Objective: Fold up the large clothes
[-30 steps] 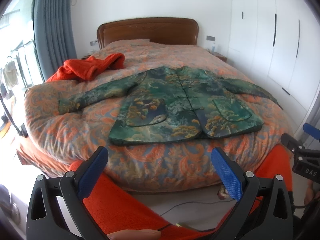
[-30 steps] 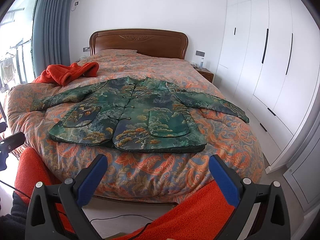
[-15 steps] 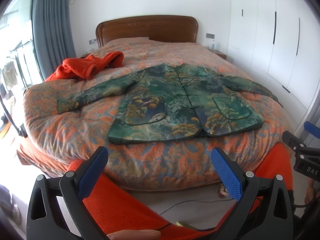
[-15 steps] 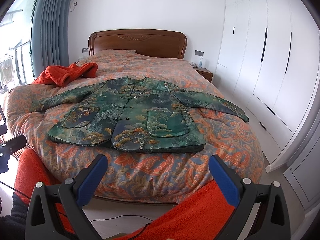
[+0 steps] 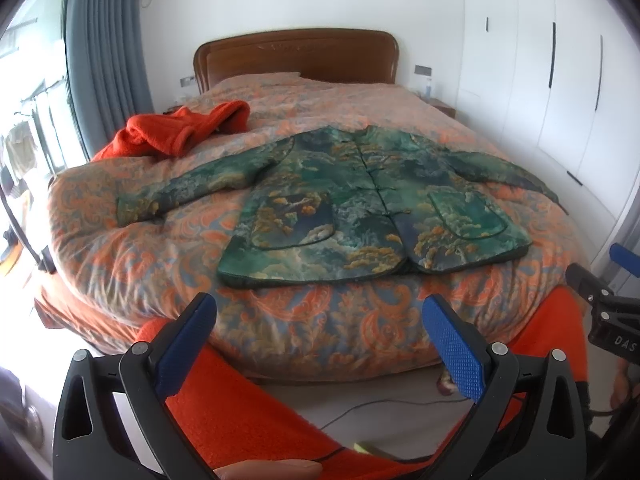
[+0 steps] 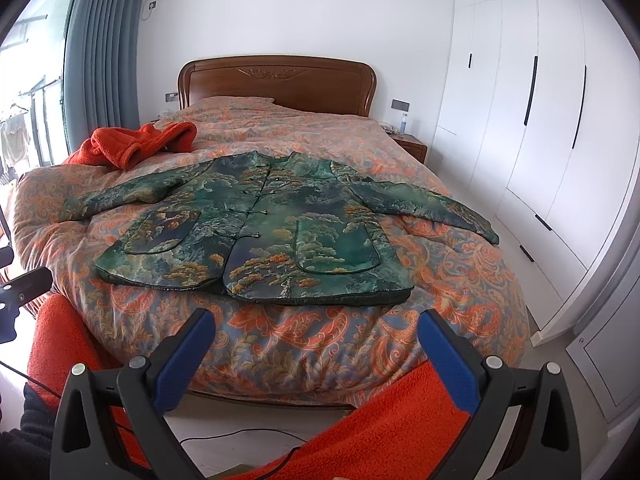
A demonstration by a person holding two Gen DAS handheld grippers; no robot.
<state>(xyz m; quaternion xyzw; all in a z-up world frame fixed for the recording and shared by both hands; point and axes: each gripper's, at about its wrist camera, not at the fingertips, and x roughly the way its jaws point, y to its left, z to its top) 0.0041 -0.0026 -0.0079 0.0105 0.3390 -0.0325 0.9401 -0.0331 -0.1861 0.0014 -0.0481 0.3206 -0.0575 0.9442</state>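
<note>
A green patterned jacket (image 5: 360,204) (image 6: 260,232) lies flat and face up on the bed, both sleeves spread out, hem toward me. My left gripper (image 5: 318,334) is open and empty, held short of the bed's foot, below the hem. My right gripper (image 6: 314,344) is likewise open and empty, in front of the bed's foot below the jacket's right pocket. The right gripper's body shows at the right edge of the left wrist view. Neither gripper touches the jacket.
The bed has an orange paisley quilt (image 5: 132,248) (image 6: 452,280) and a wooden headboard (image 6: 276,80). A crumpled red garment (image 5: 176,132) (image 6: 136,140) lies at the bed's left. Red fleece clothing (image 6: 380,428) fills the foreground. White wardrobes (image 6: 520,120) line the right wall; a nightstand (image 6: 412,146) stands beside the bed.
Both grippers have drifted slightly toward the bed, so the jacket sits a little lower and larger in view. Both stay open and empty.
</note>
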